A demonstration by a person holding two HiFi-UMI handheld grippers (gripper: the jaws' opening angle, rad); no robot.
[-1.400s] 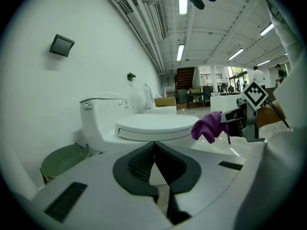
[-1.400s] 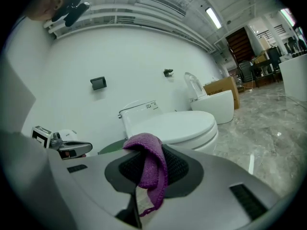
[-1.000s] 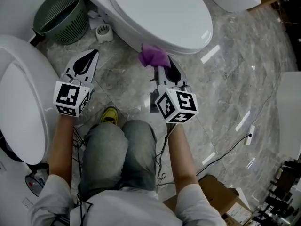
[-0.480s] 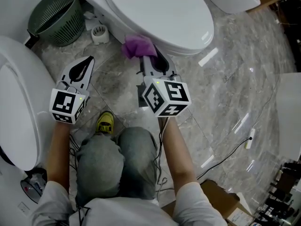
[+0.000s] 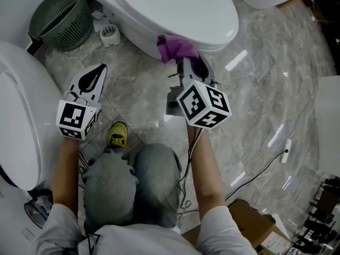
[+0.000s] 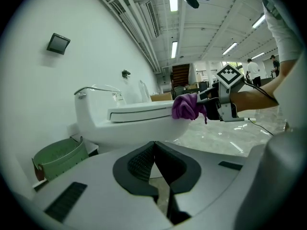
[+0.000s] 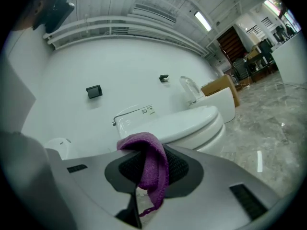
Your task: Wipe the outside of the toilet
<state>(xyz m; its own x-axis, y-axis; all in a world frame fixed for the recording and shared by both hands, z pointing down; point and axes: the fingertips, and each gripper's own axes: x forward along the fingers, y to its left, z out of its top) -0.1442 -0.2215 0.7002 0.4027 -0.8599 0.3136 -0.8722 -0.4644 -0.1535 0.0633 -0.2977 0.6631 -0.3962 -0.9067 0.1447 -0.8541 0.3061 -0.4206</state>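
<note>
where the green basket [image 5: 57,17] stands (contents unclear), right gripper [image 5: 189,64] pinches cloth [image 5: 175,47].

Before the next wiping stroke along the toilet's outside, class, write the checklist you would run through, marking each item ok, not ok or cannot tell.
1. Purple cloth clamped in the right gripper: ok.
2. Cloth touching the front rim of the toilet: ok, it looks pressed there in the left gripper view.
3. Left gripper shut, empty, held over the floor away from the bowl: ok.
4. Toilet lid down: ok.
5. Green basket apart from the cloth: ok, it stands further left.
6. Rim wiped clean: cannot tell.
</note>
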